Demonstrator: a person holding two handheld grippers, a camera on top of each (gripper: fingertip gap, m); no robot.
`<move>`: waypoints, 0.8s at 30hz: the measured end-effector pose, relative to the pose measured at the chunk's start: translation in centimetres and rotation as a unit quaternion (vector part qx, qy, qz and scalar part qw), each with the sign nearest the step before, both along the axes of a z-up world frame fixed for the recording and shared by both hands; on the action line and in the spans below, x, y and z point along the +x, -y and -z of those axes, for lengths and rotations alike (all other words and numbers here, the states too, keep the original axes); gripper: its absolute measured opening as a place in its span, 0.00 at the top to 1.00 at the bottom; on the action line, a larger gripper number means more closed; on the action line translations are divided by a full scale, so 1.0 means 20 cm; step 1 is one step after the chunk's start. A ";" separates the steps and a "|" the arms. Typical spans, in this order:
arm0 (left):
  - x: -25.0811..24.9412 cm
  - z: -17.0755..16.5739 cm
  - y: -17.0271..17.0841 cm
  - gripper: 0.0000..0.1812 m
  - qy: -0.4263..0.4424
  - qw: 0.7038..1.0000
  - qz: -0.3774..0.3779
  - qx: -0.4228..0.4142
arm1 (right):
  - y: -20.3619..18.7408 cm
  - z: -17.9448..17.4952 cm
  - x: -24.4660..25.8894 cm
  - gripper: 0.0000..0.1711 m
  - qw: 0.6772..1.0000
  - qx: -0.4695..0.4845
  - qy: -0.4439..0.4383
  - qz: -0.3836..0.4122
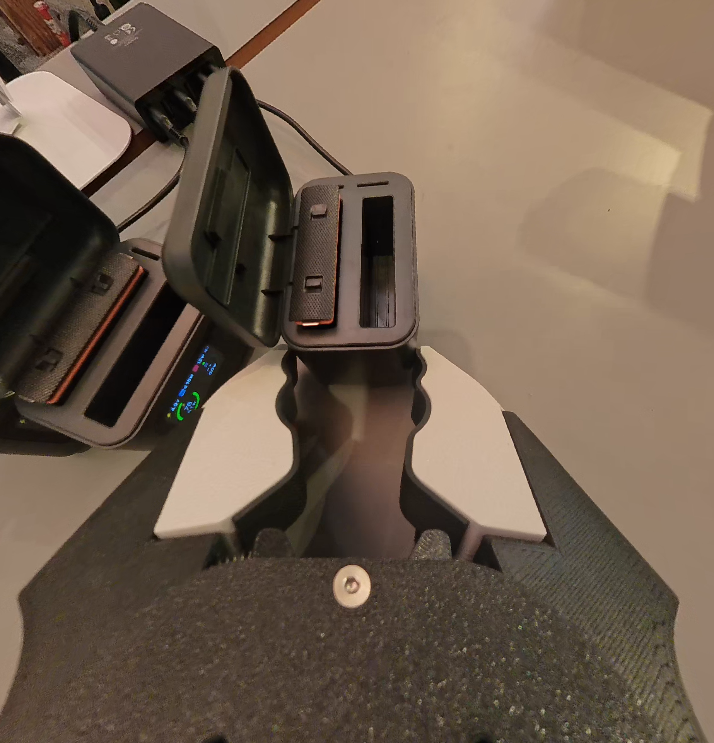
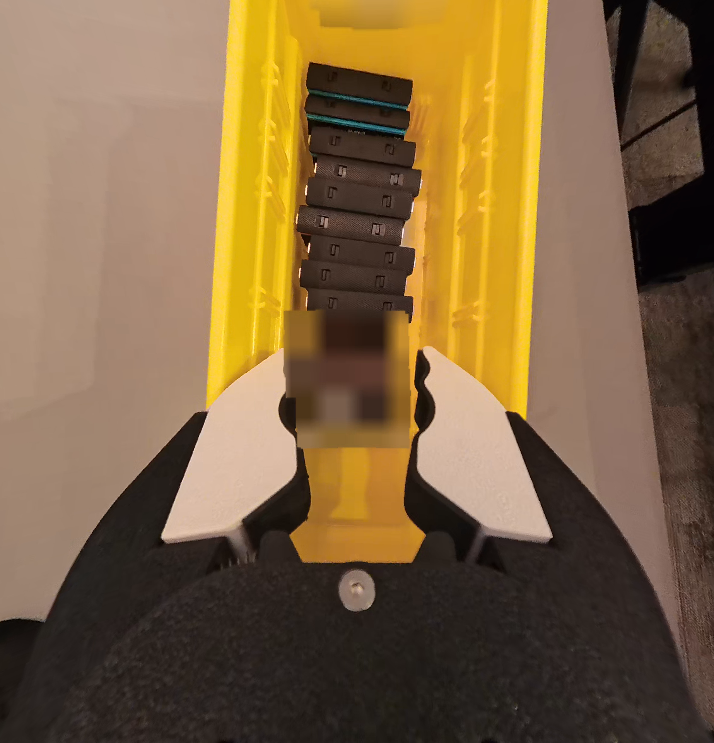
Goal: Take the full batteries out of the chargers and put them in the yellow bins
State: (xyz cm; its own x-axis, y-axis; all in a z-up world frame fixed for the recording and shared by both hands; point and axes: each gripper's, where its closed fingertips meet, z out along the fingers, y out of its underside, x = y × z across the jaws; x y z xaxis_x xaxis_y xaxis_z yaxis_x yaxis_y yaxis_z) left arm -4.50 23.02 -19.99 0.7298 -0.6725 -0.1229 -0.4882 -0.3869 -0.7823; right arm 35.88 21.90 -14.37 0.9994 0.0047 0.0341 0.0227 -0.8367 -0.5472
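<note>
My left gripper (image 1: 355,358) is shut on the body of a black charger (image 1: 349,261) whose lid (image 1: 231,209) stands open. A black battery with an orange edge (image 1: 315,257) sits in its left slot; the right slot (image 1: 377,261) is empty. My right gripper (image 2: 351,358) is inside the near end of a long yellow bin (image 2: 243,201). It holds a dark battery (image 2: 347,370) between its fingertips, mostly hidden by a mosaic patch. A row of several black batteries (image 2: 355,201) stands on edge in the bin beyond it.
A second open charger (image 1: 118,354) stands to the left with one orange-edged battery (image 1: 82,329), an empty slot and a lit display (image 1: 194,386). A dark power hub (image 1: 142,52) with cables lies behind. The white table's edge (image 2: 612,281) runs right of the bin. About 40 cm separates my left fingertips from my right. Between my left fingertips and the dark power hub (image 1: 142,52) there is roughly 25 cm.
</note>
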 end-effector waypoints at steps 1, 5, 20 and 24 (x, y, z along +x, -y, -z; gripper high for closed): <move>0.00 0.00 0.00 0.70 0.000 1.000 0.000 0.000 | 0.00 -0.01 0.00 0.68 1.000 0.006 0.000 -0.005; 0.00 0.00 0.00 0.70 0.000 1.000 0.000 0.000 | -0.01 -0.10 -0.02 0.66 0.999 0.048 0.002 -0.025; 0.04 0.00 -0.04 0.65 -0.004 1.000 -0.005 0.005 | -0.01 -0.41 -1.34 0.81 0.798 0.158 0.128 -0.568; 0.05 0.00 -0.05 0.68 0.006 1.000 -0.006 -0.001 | 0.02 -0.24 -1.64 0.87 0.696 0.109 0.158 -0.692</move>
